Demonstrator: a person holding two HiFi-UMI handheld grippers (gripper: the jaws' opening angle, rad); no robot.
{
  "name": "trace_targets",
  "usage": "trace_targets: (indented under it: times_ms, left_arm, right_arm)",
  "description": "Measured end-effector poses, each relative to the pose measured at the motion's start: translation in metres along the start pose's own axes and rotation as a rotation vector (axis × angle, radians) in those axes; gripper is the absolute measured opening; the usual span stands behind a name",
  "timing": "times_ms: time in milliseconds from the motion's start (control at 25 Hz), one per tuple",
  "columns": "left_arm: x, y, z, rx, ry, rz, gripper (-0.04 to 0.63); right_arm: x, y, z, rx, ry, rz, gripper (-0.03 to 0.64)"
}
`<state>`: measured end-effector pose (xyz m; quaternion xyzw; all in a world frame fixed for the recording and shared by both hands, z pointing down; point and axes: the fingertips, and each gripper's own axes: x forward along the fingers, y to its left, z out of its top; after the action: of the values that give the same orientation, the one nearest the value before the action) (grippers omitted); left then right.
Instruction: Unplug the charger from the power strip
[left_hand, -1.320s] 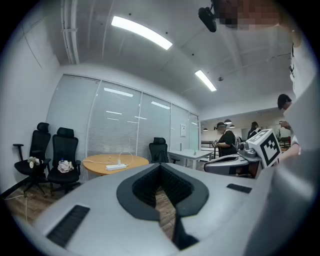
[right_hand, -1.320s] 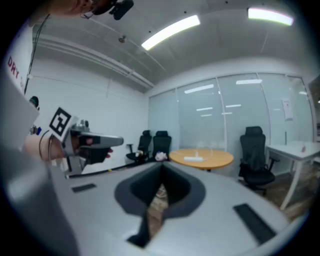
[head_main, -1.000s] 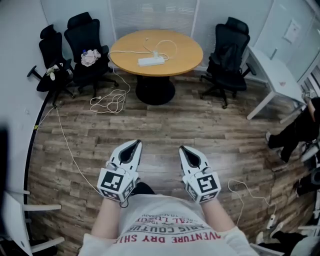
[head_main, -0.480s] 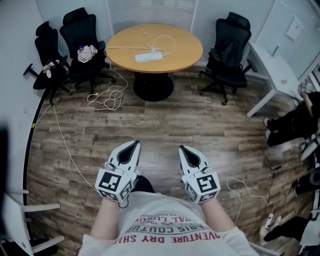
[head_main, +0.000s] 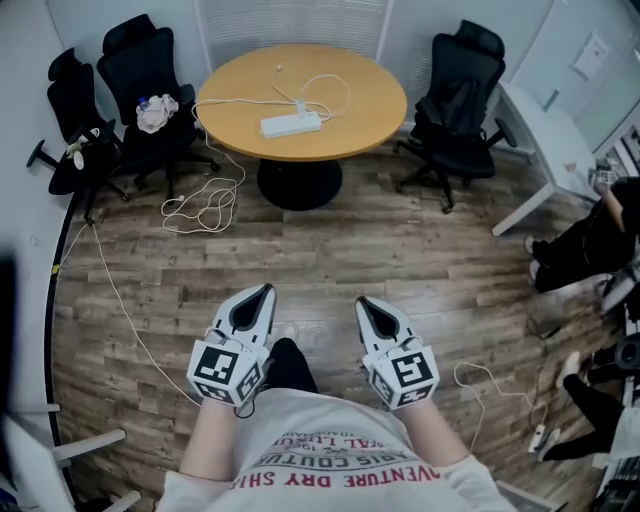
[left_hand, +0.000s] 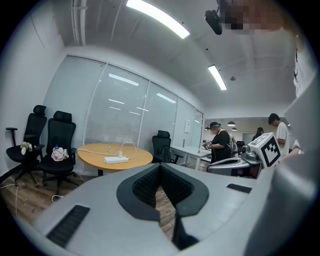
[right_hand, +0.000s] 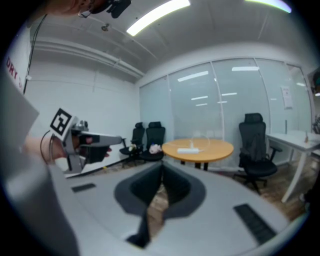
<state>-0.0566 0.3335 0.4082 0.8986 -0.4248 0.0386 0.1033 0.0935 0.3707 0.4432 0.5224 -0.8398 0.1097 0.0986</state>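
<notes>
Two grippers are held low before the person's shirt in the head view, the left gripper (head_main: 262, 292) and the right gripper (head_main: 364, 303) side by side over the wooden floor (head_main: 400, 250) and well apart from the round tabletop (head_main: 365, 100). Each gripper view shows what the head view cannot: both pairs of jaws are closed pad against pad, with nothing between them.

The white power strip (head_main: 291, 124) lies near the middle of the tabletop, a little toward its near edge, and the charger (head_main: 300, 106) stands plugged into it, its thin white lead looping toward the far edge. From the left gripper view the charger (left_hand: 120, 153) reads as a small upright block on the strip. That view alone shows people standing (left_hand: 220, 145) in the room behind the glass. The right gripper view takes in the strip (right_hand: 188, 149) and the left gripper at its side.

Bare floor lies between the grippers and the table. A loose coil of white cable (head_main: 200, 210) lies on the floor by the table's left side. Two black chairs (head_main: 150, 70) stand left of it, one bearing a bundle of cloth (head_main: 157, 112), and a third chair (head_main: 460, 90) stands right. A white desk (head_main: 545, 140) and a seated person (head_main: 590, 240) are at the right edge.
</notes>
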Motion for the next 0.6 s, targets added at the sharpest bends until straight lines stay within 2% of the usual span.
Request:
trace_targets:
  times_ms: [360, 600]
  left_arm:
    - [0.116, 0.120, 0.048, -0.003, 0.001, -0.072, 0.034]
    - [0.171, 0.182, 0.082, 0.022, 0.007, -0.093, 0.034]
  right_arm:
    - [0.140, -0.052, 0.059, 0.019, 0.000, -0.090, 0.029]
    - [0.208, -0.076, 0.089, 0.044, 0.008, -0.133, 0.029]
